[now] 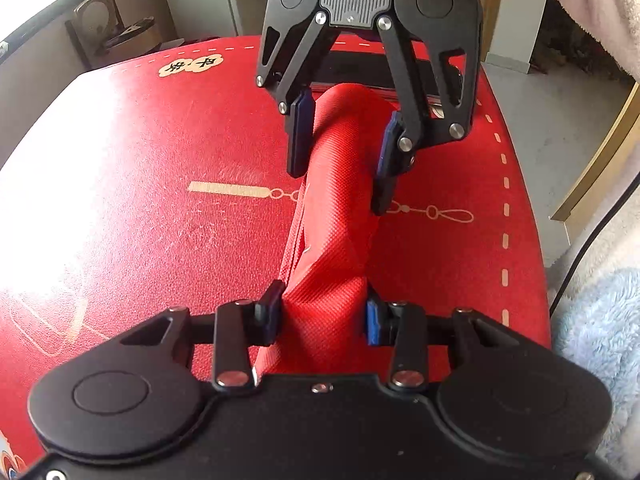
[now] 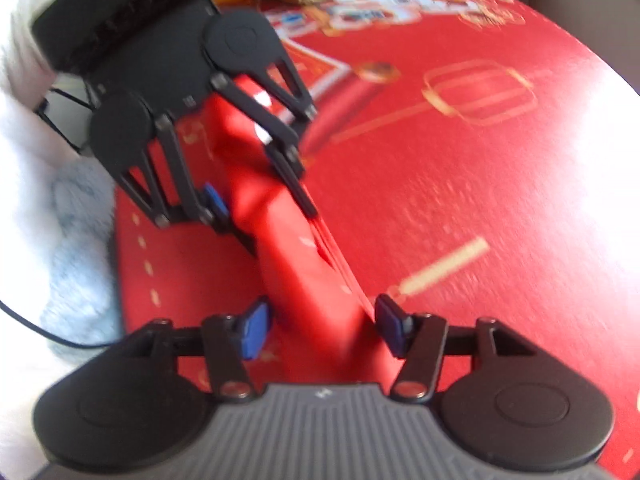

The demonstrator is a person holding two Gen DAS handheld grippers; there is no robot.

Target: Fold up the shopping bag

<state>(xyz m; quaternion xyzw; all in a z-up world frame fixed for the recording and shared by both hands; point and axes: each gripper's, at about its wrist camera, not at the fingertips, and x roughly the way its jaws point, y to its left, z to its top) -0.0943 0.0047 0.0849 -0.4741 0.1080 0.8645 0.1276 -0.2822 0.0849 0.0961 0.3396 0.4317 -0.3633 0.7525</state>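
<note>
Characters "平安" printed on red tablecloth (image 1: 152,128)

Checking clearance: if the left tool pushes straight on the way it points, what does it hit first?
The red bag, already between the left tool's fingers. Beyond that, likely the right tool straddling the same bag; depth is unclear.

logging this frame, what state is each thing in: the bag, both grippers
shopping bag: bunched into a long narrow roll, lying on the red table mat
left gripper: shut on the bag's near end
right gripper: open, fingers straddling the bag
</note>
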